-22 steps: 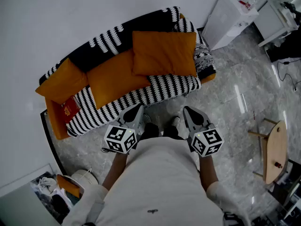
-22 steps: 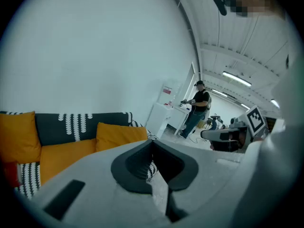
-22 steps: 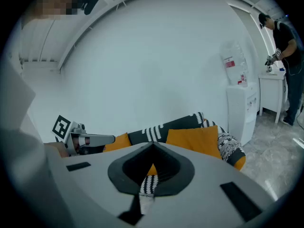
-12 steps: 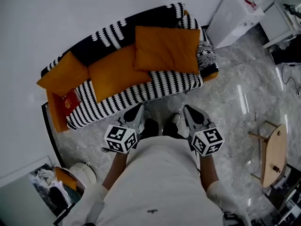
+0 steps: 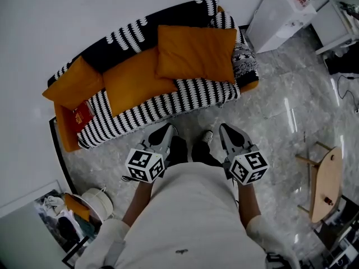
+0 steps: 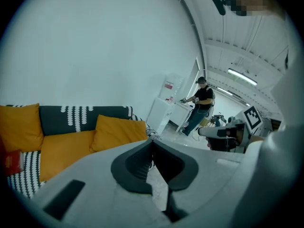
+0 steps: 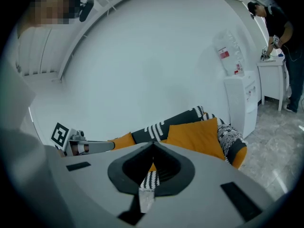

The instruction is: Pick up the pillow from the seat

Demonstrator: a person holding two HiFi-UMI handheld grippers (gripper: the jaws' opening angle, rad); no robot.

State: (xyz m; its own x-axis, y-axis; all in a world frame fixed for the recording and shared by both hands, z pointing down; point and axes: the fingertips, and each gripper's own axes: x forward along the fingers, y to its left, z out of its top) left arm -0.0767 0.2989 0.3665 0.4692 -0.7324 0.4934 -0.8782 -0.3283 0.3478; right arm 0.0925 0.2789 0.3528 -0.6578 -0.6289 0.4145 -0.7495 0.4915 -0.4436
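Nearest, both grippers are held close to the person's body, above the marbled floor [image 5: 269, 116]. The left gripper [image 5: 164, 131] has its jaws closed with nothing between them, and the right gripper [image 5: 226, 130] is the same: jaws together and empty. Both point toward the sofa [image 5: 168, 102], which stands just beyond the person's feet and is draped in a black-and-white striped throw.

On the seat, the large orange pillow [image 5: 195, 54] leans against the backrest at the sofa's right end, well apart from either gripper. A smaller orange pillow [image 5: 73, 88] sits at the left end with a red item [image 5: 81, 116] just below it.

The reach appears not yet begun. Several things could go wrong from here:
- Arriving with the jaws closed would only push the pillow into the backrest.
- A shallow pinch on soft fabric may slip once the pillow's weight hangs from it.
- Biting too low could catch the striped throw and drag it along.
- With two pillows on the seat, heading for the wrong one is also possible.
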